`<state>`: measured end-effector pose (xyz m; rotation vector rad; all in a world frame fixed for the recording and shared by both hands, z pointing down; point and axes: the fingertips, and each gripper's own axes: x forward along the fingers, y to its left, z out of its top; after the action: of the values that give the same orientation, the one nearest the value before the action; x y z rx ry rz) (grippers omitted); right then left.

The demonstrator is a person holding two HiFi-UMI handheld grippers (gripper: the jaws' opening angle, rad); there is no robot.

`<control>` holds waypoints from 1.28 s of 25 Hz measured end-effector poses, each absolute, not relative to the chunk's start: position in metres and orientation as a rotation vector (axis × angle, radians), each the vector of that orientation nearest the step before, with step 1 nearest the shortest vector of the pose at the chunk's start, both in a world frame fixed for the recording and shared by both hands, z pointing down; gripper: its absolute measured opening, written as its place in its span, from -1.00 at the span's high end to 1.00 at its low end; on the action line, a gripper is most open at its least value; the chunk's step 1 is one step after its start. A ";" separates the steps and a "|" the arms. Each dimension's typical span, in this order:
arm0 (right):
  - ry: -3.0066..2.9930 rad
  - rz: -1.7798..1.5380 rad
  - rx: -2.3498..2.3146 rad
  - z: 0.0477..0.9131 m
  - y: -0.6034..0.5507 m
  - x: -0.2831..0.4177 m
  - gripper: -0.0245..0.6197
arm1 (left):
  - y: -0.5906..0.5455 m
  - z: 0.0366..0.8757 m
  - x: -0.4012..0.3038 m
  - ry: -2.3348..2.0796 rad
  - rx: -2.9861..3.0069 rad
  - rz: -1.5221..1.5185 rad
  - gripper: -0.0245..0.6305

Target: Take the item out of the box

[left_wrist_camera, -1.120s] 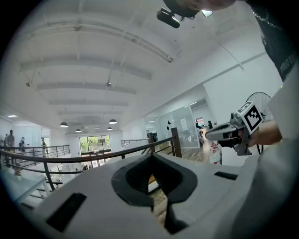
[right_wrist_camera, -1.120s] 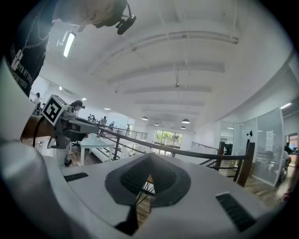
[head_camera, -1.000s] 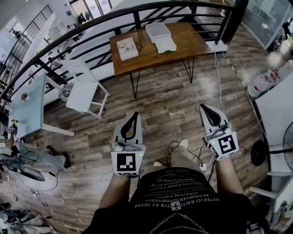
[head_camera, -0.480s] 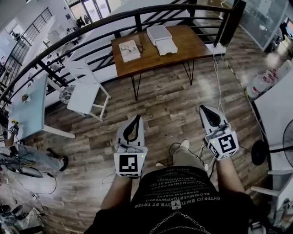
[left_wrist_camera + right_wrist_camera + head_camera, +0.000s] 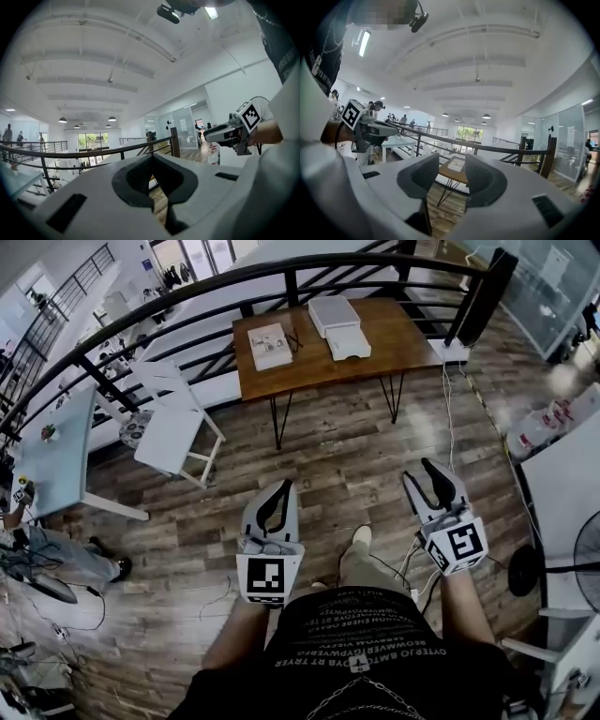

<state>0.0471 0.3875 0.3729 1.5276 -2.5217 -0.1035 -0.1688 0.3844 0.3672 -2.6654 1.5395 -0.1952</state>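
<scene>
Standing apart, the jaws of the right gripper (image 5: 451, 160) have just been opening. Nothing lies between the pads; only the distant wooden table (image 5: 398, 338) shows through the gap. The left gripper (image 5: 151, 158) has its jaws together at the tips and is empty. Both are held roughly level in front of the person's torso, over the plank floor (image 5: 347, 446). The task's box is most likely one of the white boxes (image 5: 335, 312) on that table beside the black railing (image 5: 187, 296), well apart from both grippers. Its contents cannot be made out. Judgement: extraction has not begun. The opened right jaws suggest preparation for a grasp, but an approach to the table is required first.
</scene>
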 end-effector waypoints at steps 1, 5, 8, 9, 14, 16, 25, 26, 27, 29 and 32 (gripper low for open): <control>-2.521 -0.089 1.524 0.377 0.380 0.048 0.43 | 0.379 0.369 -0.167 1.542 -2.667 -0.203 0.91; -2.546 -0.050 1.495 0.385 0.353 0.053 0.40 | 0.358 0.373 -0.157 1.553 -2.668 -0.237 0.91; -2.560 -0.031 1.476 0.390 0.329 0.063 0.40 | 0.336 0.376 -0.146 1.573 -2.665 -0.251 0.91; -2.565 -0.027 1.474 0.391 0.319 0.065 0.40 | 0.328 0.378 -0.142 1.577 -2.665 -0.256 0.91; -2.612 -0.016 1.456 0.393 0.272 0.080 0.40 | 0.286 0.391 -0.121 1.586 -2.664 -0.304 0.91; -2.626 -0.009 1.444 0.395 0.254 0.087 0.40 | 0.270 0.392 -0.110 1.591 -2.660 -0.307 0.91; -2.673 0.000 1.388 0.394 0.196 0.123 0.40 | 0.212 0.387 -0.071 1.630 -2.638 -0.311 0.91; -2.678 0.000 1.386 0.394 0.190 0.129 0.40 | 0.206 0.386 -0.065 1.633 -2.634 -0.311 0.91; -2.683 0.000 1.383 0.392 0.184 0.135 0.40 | 0.200 0.383 -0.060 1.637 -2.629 -0.310 0.91; -2.695 -0.002 1.379 0.390 0.174 0.145 0.40 | 0.191 0.379 -0.050 1.644 -2.617 -0.312 0.91; -2.717 -0.010 1.373 0.386 0.159 0.161 0.40 | 0.175 0.371 -0.033 1.645 -2.597 -0.307 0.91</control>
<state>0.1610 0.1593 0.3862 1.3735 -2.7172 -0.0098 -0.0331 0.1748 0.3712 -2.5968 1.6448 -0.3070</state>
